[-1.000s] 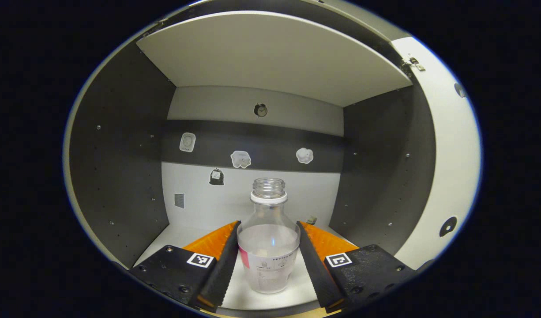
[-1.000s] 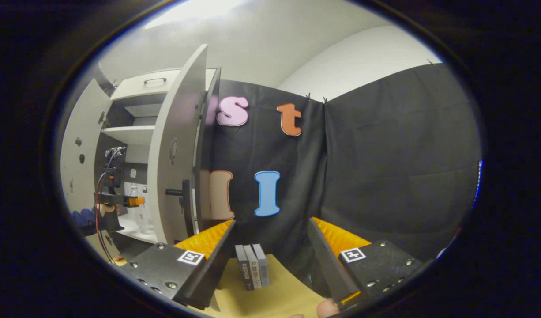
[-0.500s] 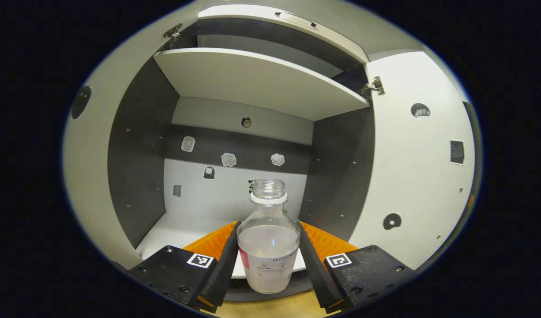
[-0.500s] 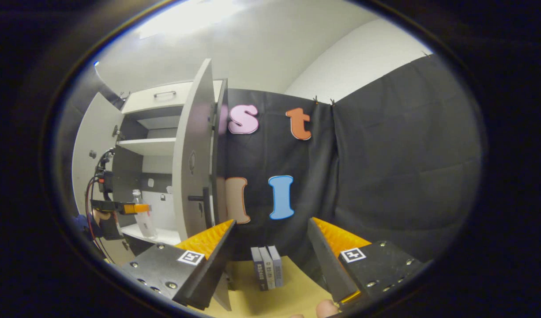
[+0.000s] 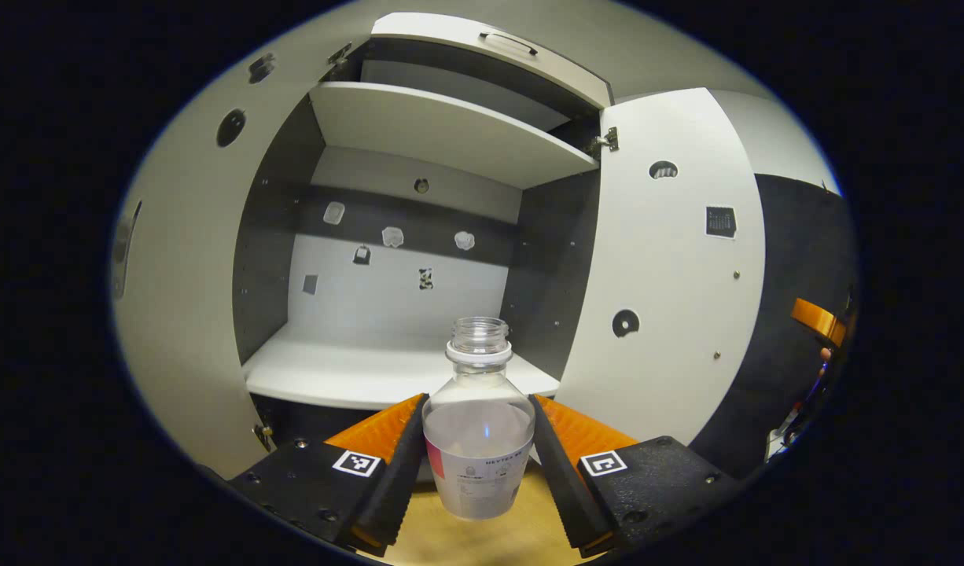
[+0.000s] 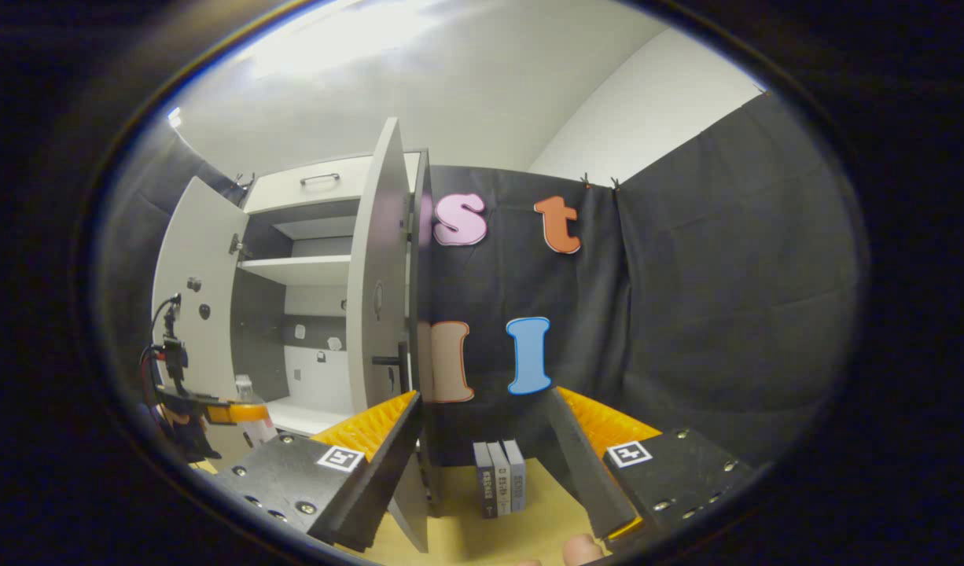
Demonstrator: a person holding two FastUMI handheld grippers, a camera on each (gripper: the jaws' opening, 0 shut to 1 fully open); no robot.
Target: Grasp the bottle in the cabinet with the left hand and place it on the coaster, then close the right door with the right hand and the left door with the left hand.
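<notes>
A clear, capless bottle [image 5: 480,448] with a pale label hangs upright between the black pads of my left gripper [image 5: 478,409], which is shut on it. It is in front of the open cabinet [image 5: 388,369], out past the white lower shelf and above the wooden table [image 5: 450,542]. The right door [image 5: 671,267] and left door [image 5: 183,299] both stand wide open. In the right gripper view, my right gripper [image 6: 486,440] is open with nothing between its fingers. Far to its left, the left gripper [image 6: 234,411] holds the bottle [image 6: 246,387] by the cabinet.
The right door [image 6: 380,314] stands edge-on toward my right gripper, its dark handle sticking out. Three small books [image 6: 499,487] stand on the table [image 6: 466,534] against the black cloth. An upper shelf [image 5: 450,134] spans the cabinet.
My left gripper has drawn back out of the cabinet with the bottle, which now hangs over the table instead of the shelf. The right gripper's view has shifted slightly, and it stays open.
</notes>
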